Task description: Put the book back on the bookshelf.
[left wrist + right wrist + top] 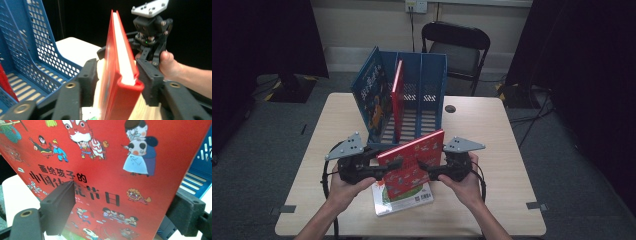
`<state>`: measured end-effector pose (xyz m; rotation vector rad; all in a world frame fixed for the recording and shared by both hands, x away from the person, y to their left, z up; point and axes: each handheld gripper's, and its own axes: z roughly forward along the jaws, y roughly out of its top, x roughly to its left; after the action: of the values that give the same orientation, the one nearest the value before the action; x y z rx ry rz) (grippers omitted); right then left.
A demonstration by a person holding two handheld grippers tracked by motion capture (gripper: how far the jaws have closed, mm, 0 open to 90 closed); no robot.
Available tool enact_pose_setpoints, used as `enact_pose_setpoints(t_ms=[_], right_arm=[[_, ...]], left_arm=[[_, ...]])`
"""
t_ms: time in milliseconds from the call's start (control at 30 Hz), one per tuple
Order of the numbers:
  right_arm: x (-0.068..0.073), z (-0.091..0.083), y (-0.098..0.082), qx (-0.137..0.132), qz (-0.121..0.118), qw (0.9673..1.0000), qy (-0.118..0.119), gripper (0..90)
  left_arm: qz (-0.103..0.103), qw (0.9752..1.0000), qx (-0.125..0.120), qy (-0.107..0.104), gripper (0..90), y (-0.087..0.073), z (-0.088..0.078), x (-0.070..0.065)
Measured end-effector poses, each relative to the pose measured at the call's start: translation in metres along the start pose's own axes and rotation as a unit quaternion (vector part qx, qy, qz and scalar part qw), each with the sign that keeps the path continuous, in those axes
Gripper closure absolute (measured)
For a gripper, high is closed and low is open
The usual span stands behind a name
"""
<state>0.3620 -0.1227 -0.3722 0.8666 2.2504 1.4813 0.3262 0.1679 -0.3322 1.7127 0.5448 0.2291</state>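
1. Left gripper (393,165): its fingers (87,82) stand apart on either side of the red book (412,162), spine edge between them. The near finger sits clear of the cover; whether the far one touches the other cover I cannot tell. This is no clamp.
2. Right gripper (424,166): fingers (58,206) on the book's opposite edge, one laid over the printed front cover, the other behind the back. They look clamped on the red book, which is off the bench.
3. The red book stands on edge between the two grippers, tilted, front cover facing the person, low over the near part of the bench (492,130).
4. Beneath it, flat on the bench, lies a second book (404,197) with a white lower edge.
5. Just behind stands the blue file rack (432,82), its open compartments facing the person. A thin red book (397,92) stands upright in it, and a blue book (371,95) leans in its left compartment.
6. Beyond the bench, a black folding chair (457,50) sits by the wall.
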Motion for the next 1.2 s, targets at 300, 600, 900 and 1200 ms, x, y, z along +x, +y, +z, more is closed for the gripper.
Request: enact_pose_setpoints(t_ms=[300,600,900,1200], right_arm=[[-0.001,-0.006,0.002,-0.012,-0.001,0.9999,-0.001,18.3],[-0.002,-0.004,0.001,-0.013,-0.005,0.9999,-0.003,17.8],[0.001,-0.009,0.004,-0.027,-0.013,0.9996,-0.002,16.8],[0.008,-0.018,0.006,-0.040,-0.027,0.9988,0.003,13.7]], left_arm=[[-0.007,0.9996,-0.025,-0.004,42.7,0.013,-0.015,-0.001],[-0.019,0.9992,-0.015,-0.033,48.6,0.009,-0.014,0.009],[-0.013,0.9977,-0.018,-0.065,57.6,0.010,-0.011,0.002],[-0.013,0.9973,-0.024,-0.068,55.3,0.014,-0.012,-0.001]])
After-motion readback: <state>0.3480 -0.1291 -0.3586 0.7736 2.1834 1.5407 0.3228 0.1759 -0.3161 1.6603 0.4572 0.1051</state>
